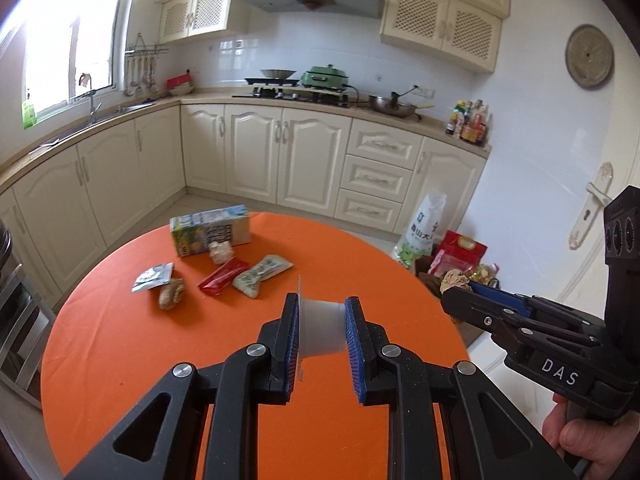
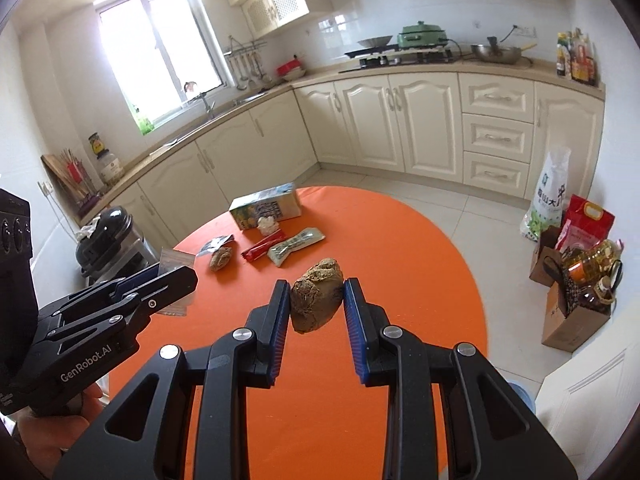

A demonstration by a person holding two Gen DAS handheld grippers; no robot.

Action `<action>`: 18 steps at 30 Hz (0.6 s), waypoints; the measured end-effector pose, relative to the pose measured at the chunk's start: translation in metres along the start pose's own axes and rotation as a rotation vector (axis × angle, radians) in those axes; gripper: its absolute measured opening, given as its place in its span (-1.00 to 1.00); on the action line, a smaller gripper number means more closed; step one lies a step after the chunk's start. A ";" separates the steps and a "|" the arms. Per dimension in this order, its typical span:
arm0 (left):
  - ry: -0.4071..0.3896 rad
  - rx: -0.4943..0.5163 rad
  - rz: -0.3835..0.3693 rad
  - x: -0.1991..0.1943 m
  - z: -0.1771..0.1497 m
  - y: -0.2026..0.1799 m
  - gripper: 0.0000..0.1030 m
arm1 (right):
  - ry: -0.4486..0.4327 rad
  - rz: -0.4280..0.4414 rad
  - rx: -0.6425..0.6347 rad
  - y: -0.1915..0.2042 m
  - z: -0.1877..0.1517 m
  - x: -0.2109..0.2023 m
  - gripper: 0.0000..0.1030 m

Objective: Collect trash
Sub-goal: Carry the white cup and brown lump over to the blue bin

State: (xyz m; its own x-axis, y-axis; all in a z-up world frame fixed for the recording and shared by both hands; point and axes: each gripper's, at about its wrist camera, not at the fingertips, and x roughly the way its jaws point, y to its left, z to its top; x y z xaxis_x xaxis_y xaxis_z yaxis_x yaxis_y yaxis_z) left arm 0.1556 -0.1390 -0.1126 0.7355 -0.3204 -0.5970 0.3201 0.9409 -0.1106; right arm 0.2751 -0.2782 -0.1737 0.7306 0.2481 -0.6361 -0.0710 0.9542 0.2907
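Left wrist view: left gripper (image 1: 322, 334) clamps a plastic cup (image 1: 320, 330); right gripper (image 2: 316, 306) pinches a brown wad (image 2: 316, 298), both lifted above the table (image 2: 400, 240), probably for binning; wrappers (image 2: 280, 246) wait at 12 o'clock.

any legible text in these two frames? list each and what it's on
"DAS": on the right gripper body, seen in the left wrist view.
"GenRobot.AI": on the left gripper body, seen in the right wrist view.
White rice bag on the floor: large printed characters, too blurred to read reliably.
Carton, wrappers on the orange table, bottles on the counter: print too small or blurred to read.
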 end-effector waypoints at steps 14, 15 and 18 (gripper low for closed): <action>0.116 0.195 -0.292 0.085 0.019 -0.163 -0.65 | -0.081 -0.269 0.230 -0.168 -0.032 -0.105 -0.47; 0.137 0.208 -0.309 0.094 0.017 -0.174 -0.65 | -0.075 -0.288 0.257 -0.182 -0.038 -0.107 -0.47; 0.202 0.243 -0.352 0.126 0.012 -0.200 -0.65 | -0.045 -0.321 0.341 -0.220 -0.059 -0.106 -0.47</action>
State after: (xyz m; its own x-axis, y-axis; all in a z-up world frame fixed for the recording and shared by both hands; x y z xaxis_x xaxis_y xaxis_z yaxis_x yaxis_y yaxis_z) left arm 0.1911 -0.3688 -0.1563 0.4343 -0.5649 -0.7016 0.6772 0.7184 -0.1593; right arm 0.1730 -0.5048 -0.2123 0.7080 -0.0656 -0.7032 0.3853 0.8703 0.3068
